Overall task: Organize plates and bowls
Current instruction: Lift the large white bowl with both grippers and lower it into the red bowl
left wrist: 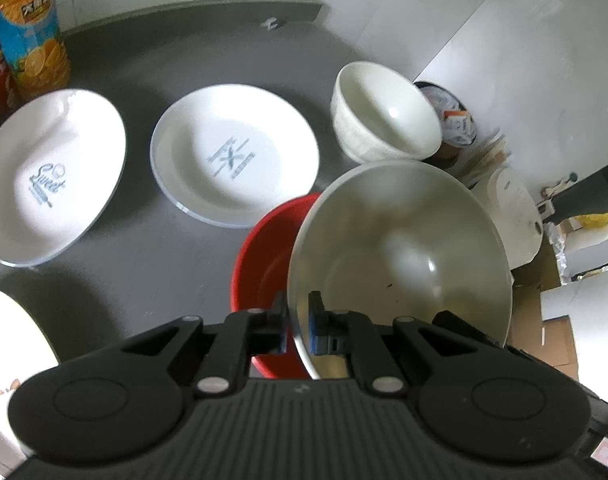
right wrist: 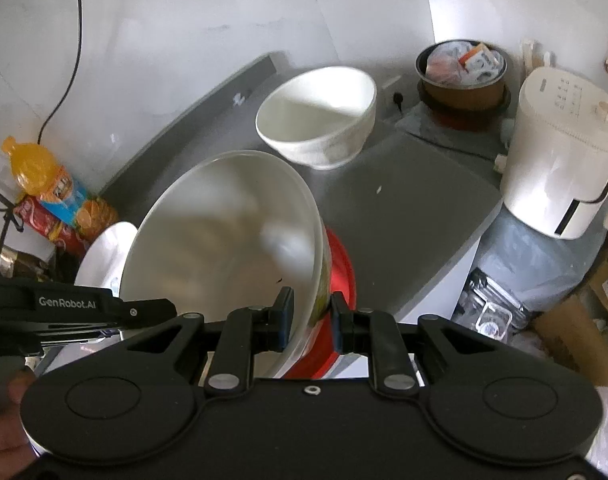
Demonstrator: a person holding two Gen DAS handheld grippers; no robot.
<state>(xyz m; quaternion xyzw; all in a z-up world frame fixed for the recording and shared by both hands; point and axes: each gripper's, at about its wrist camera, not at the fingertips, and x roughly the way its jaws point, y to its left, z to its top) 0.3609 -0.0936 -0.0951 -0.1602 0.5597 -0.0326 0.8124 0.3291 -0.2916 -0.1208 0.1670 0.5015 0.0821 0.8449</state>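
Note:
A large white bowl (left wrist: 400, 256) is tilted over a red bowl (left wrist: 263, 260) on the grey table (left wrist: 143, 264). My left gripper (left wrist: 297, 312) is shut on its near rim. In the right wrist view my right gripper (right wrist: 312, 308) is shut on the opposite rim of the same large bowl (right wrist: 223, 240), with the red bowl (right wrist: 340, 272) underneath. A smaller white bowl (left wrist: 384, 116) (right wrist: 316, 112) stands farther back. Two white printed plates (left wrist: 231, 160) (left wrist: 51, 176) lie to the left, and a third plate (left wrist: 7, 340) shows at the lower left.
An orange juice bottle (left wrist: 27, 28) (right wrist: 43, 176) and red packets stand at the table's back left. Off the right edge are a white appliance (right wrist: 560, 152), a dark pot stuffed with bags (right wrist: 464, 68) and cardboard boxes (right wrist: 576, 332). A hand (right wrist: 3, 420) holds the left gripper's handle.

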